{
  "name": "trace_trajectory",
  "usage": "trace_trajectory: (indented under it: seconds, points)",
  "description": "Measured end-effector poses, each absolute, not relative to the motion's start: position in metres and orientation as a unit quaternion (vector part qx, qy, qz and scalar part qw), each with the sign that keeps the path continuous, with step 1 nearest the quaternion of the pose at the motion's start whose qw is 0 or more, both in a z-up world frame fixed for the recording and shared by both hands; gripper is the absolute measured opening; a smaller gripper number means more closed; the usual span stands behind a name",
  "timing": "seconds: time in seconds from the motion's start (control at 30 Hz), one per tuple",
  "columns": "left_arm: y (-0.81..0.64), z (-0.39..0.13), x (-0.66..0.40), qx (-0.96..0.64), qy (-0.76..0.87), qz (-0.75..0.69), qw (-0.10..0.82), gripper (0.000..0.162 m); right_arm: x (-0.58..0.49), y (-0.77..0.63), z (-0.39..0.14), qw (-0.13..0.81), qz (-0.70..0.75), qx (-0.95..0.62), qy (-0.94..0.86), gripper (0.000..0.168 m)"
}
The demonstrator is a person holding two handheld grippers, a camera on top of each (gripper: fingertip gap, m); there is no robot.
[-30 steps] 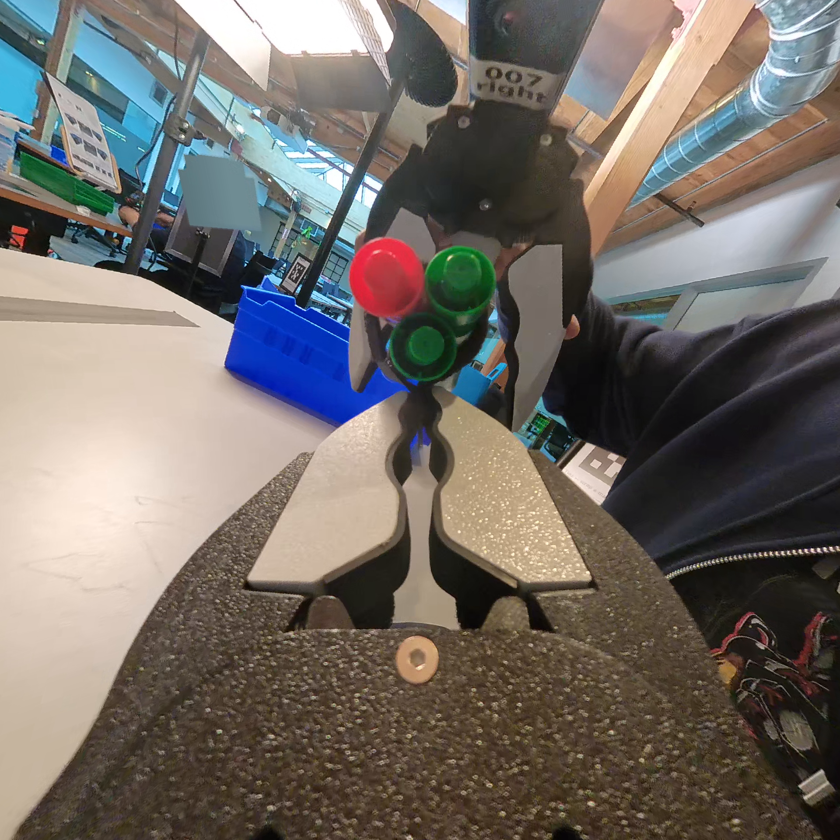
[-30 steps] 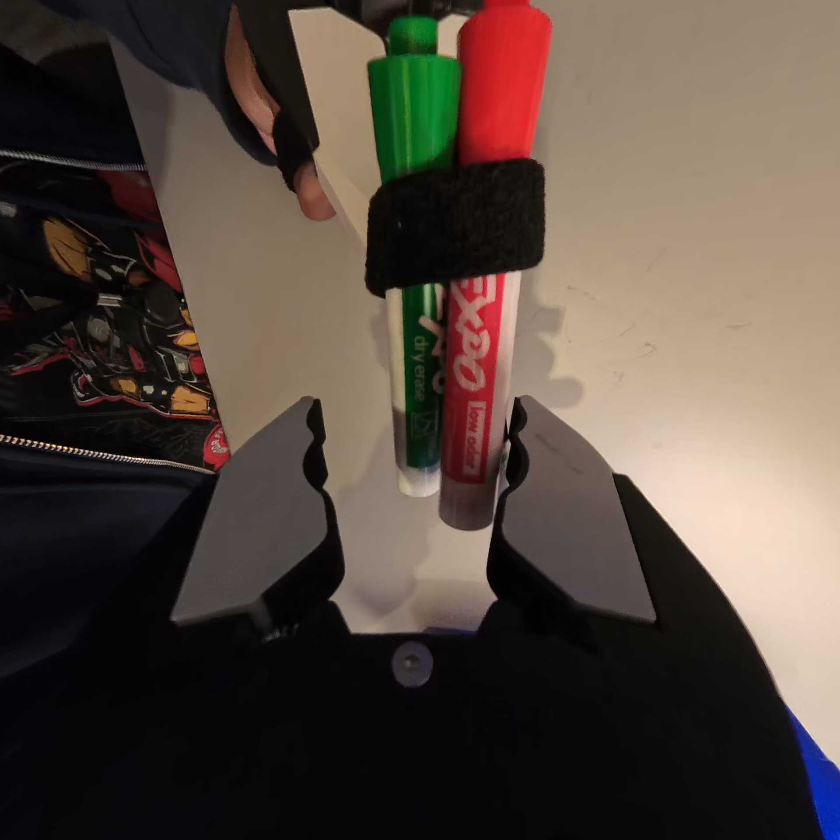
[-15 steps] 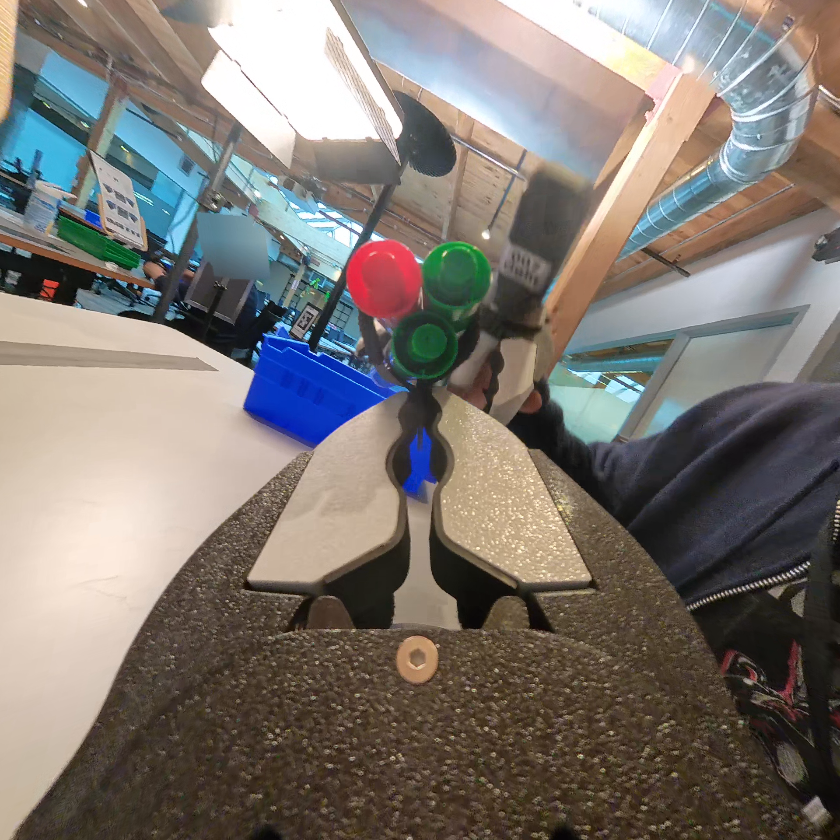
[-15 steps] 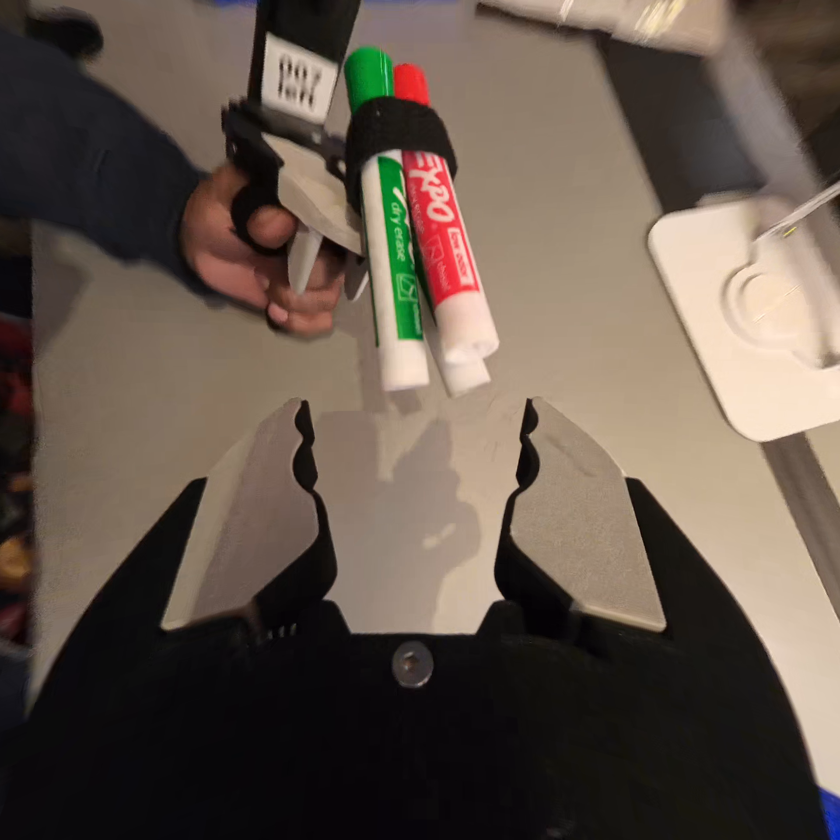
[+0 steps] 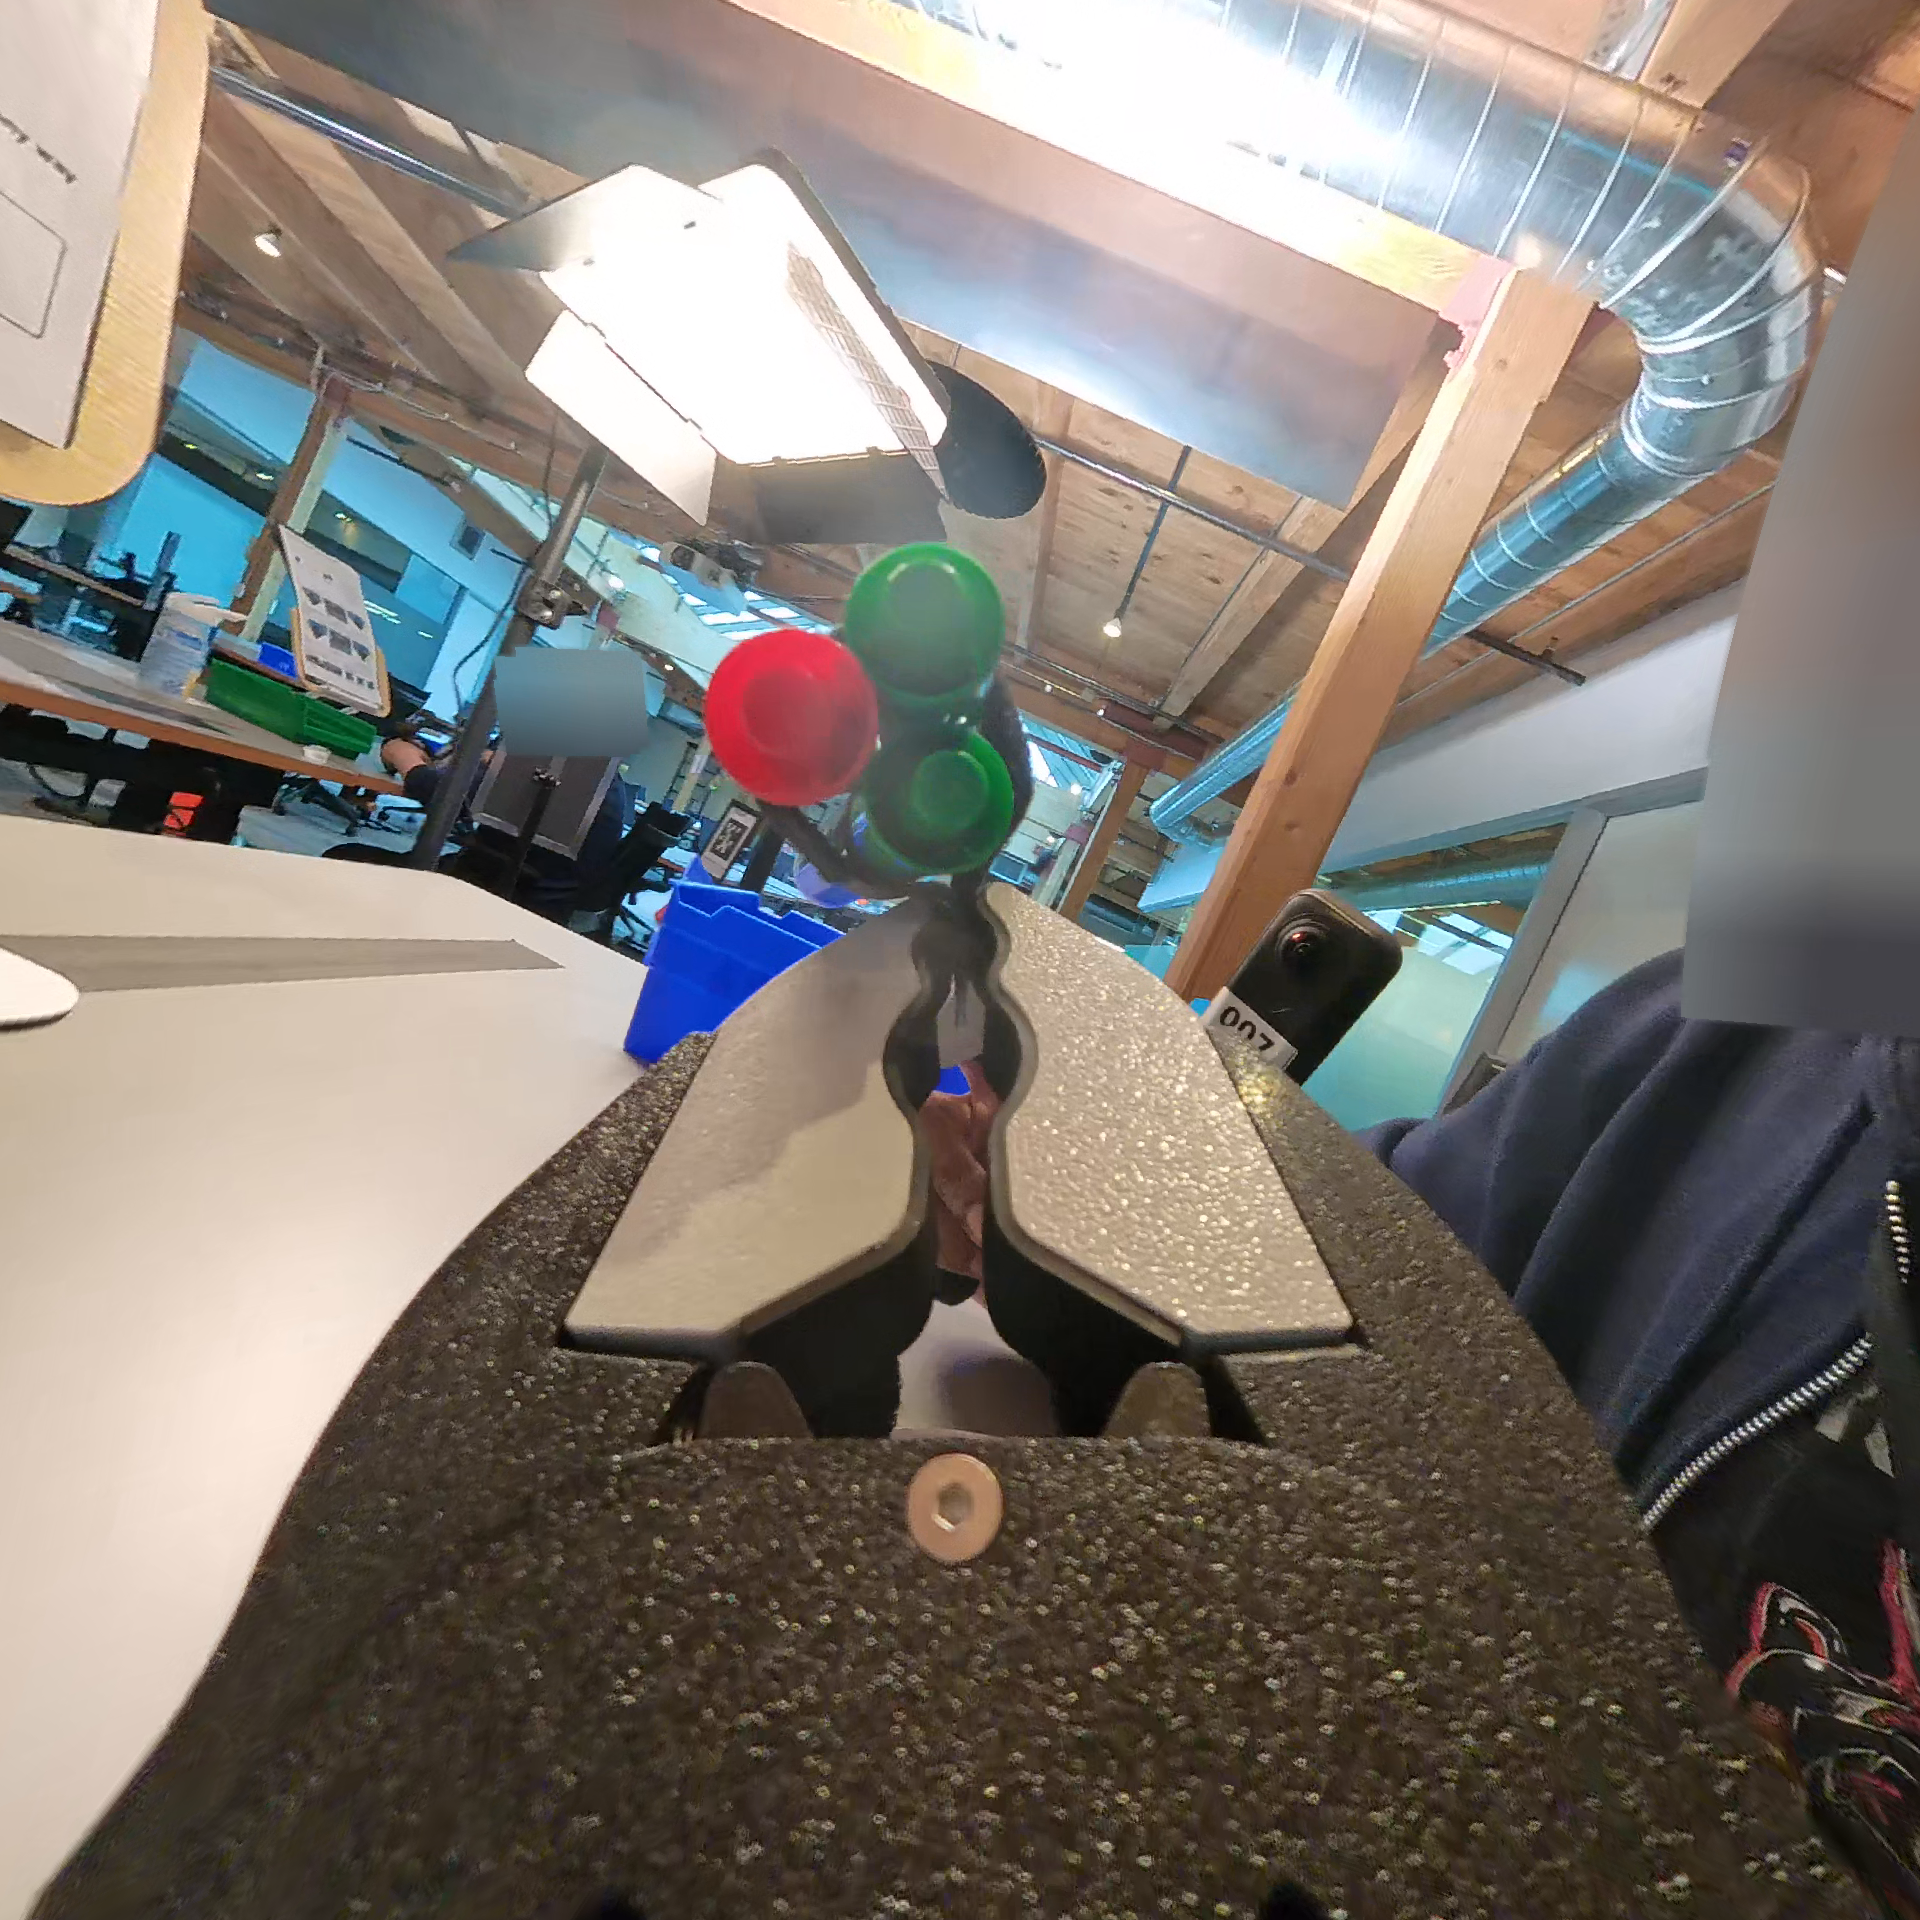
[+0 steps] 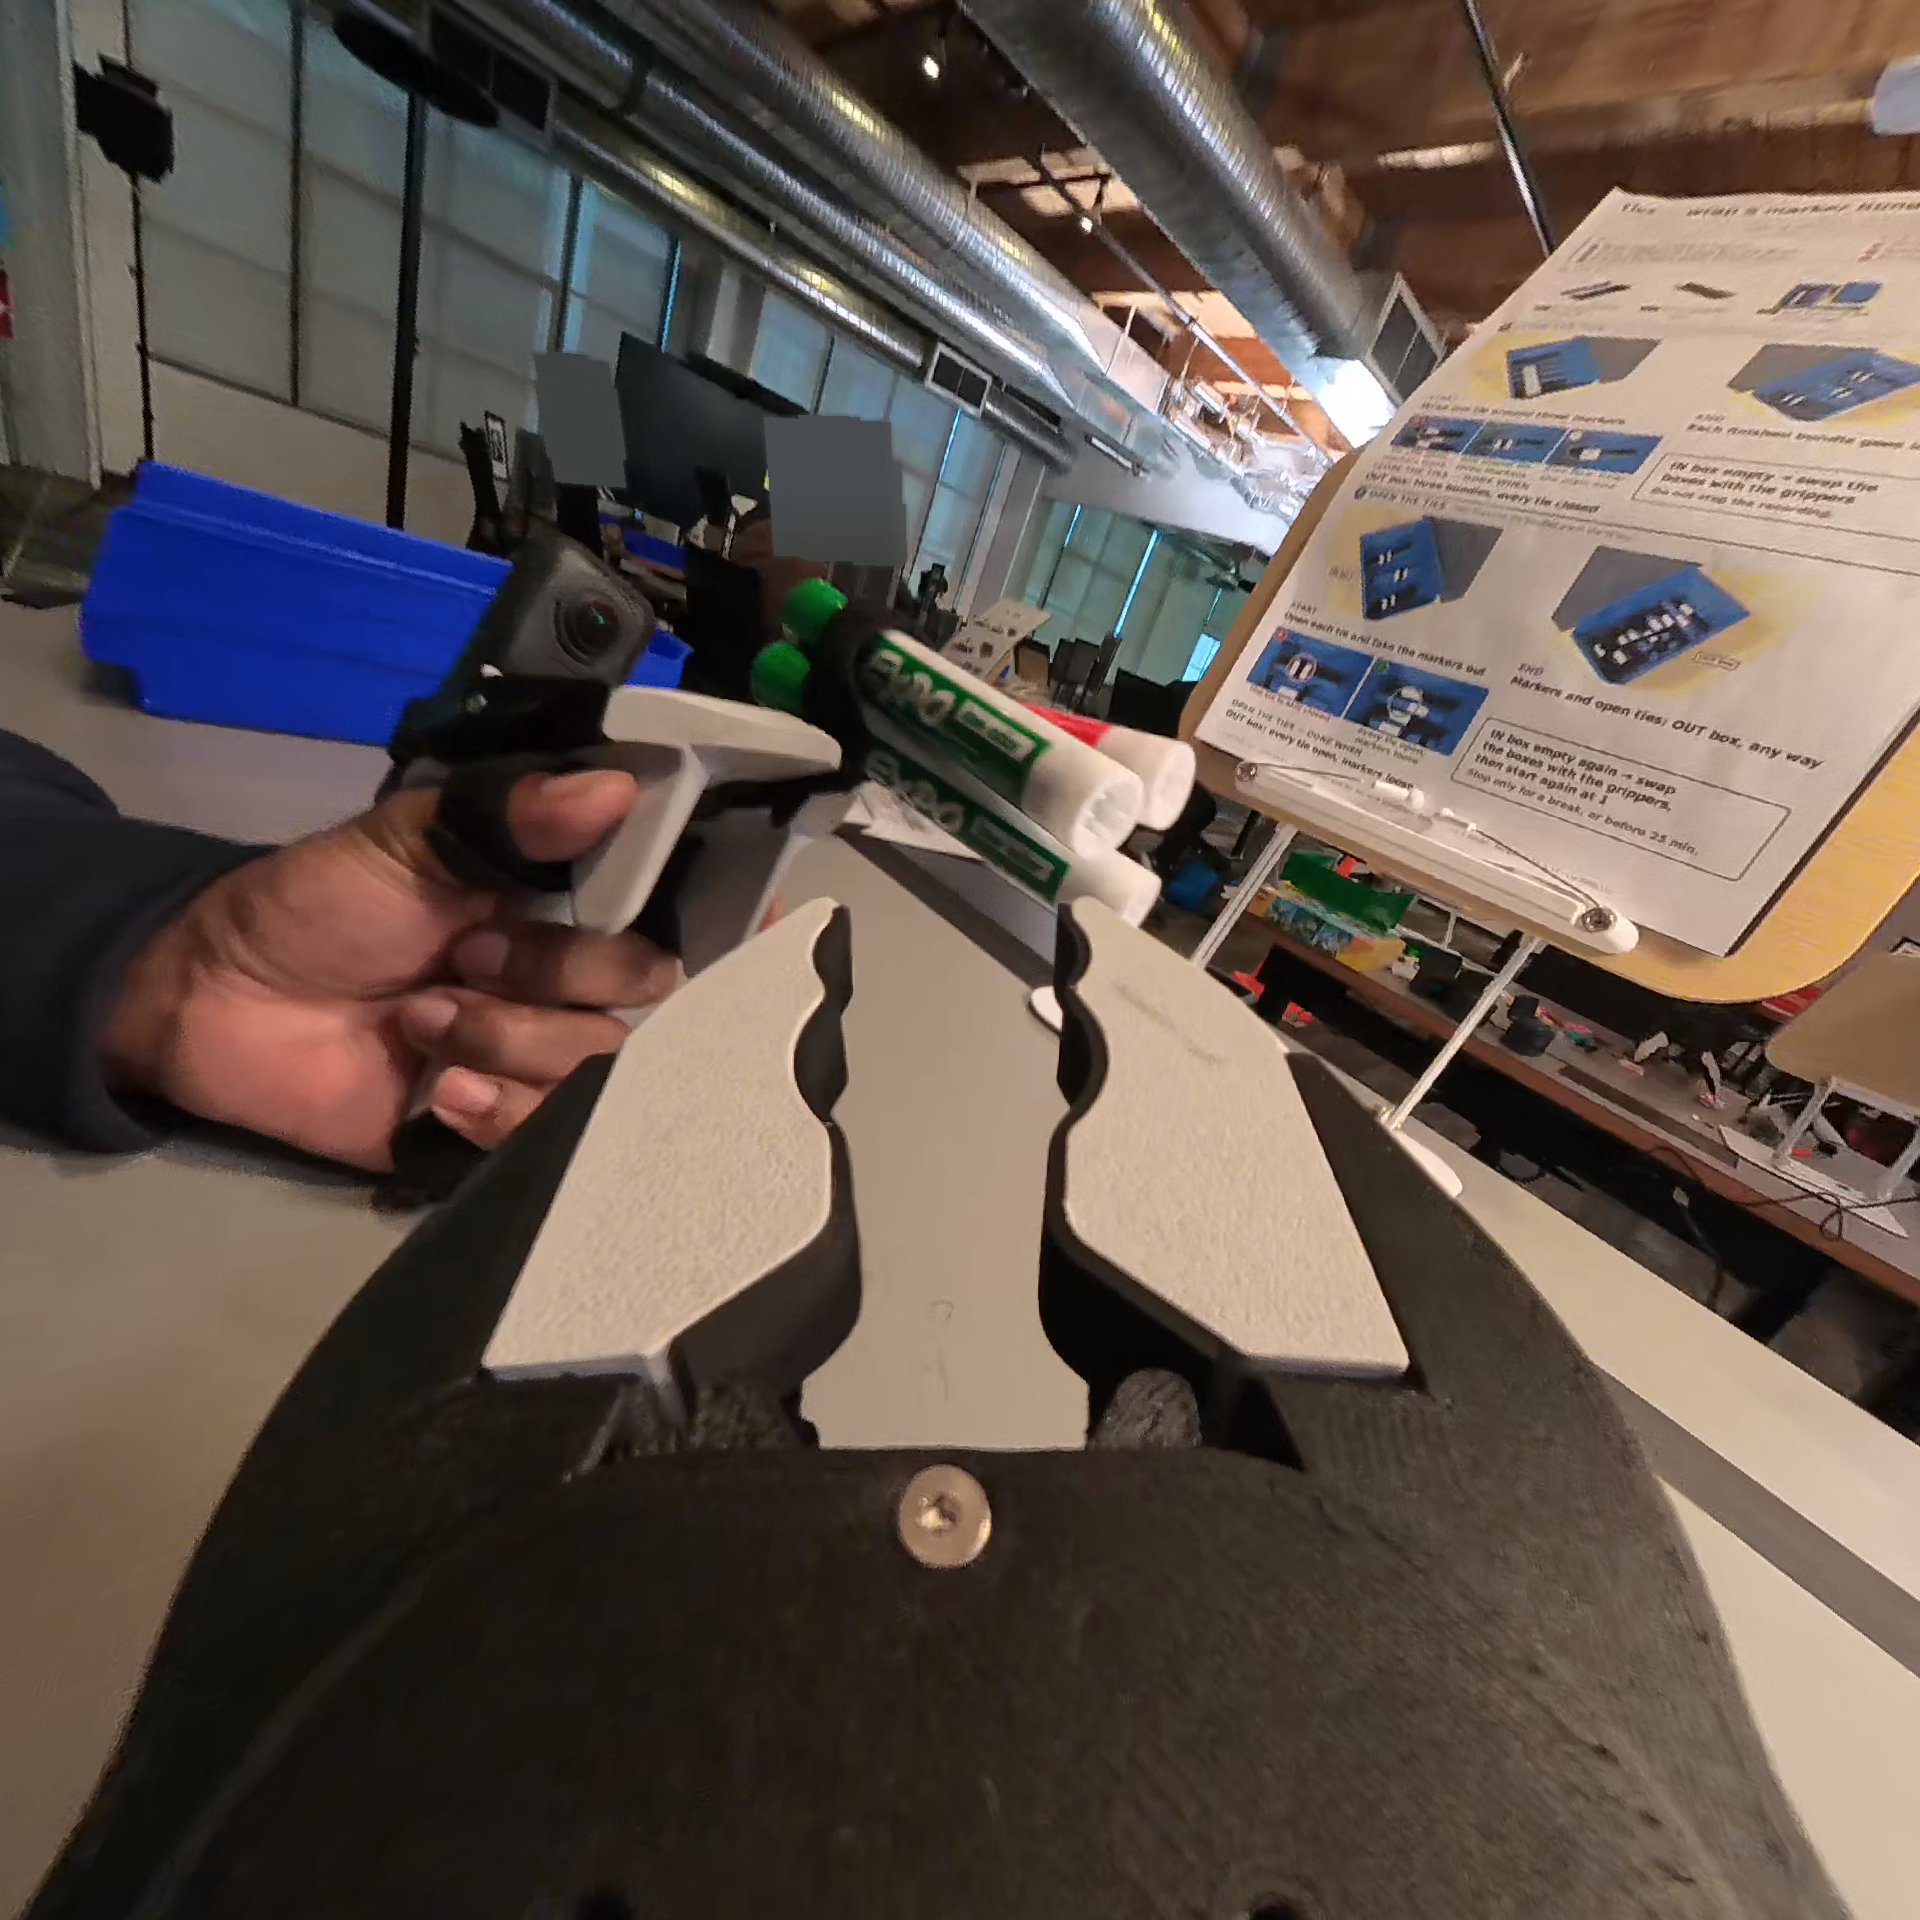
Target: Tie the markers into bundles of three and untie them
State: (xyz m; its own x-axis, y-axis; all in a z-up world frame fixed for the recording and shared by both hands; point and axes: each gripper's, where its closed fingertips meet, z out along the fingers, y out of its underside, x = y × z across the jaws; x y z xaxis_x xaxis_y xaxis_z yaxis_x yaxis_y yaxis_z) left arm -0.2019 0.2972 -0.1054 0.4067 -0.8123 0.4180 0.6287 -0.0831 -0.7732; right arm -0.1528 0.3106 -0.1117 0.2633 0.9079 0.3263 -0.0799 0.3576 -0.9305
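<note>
Black fabric strap is seen wrapped round a bundle of three white-barrelled markers (two green-capped, one red-capped), whose strap tail is pinched between the closed jaws of the left gripper. The bundle is held above the grey table. The right gripper is held with jaws parted, nothing between them, just below the bundle.

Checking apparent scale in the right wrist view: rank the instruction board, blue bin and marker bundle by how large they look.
1. Instruction board, though it stands nearer than the bin, so true size is unsure.
2. Blue bin.
3. Marker bundle.
</note>
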Motion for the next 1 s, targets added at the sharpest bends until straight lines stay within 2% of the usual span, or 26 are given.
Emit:
trace_trajectory:
  seconds: [0.13,0.23,0.47,1.0]
  points:
    - [0.314,-0.106,-0.197,-0.505,0.105,-0.539,0.666,0.003,-0.161,0.332,-0.112,0.676,0.355,-0.453,-0.461,0.052]
    - [0.316,-0.107,-0.191,-0.509,0.118,-0.538,0.662,0.003,-0.160,0.347,-0.110,0.674,0.365,-0.466,-0.441,0.053]
    - [0.313,-0.111,-0.181,-0.523,0.144,-0.526,0.655,0.003,-0.158,0.350,-0.110,0.667,0.383,-0.471,-0.432,0.048]
    - [0.314,-0.129,-0.167,-0.605,0.210,-0.449,0.623,0.003,-0.153,0.346,-0.110,0.683,0.357,-0.447,-0.454,0.048]
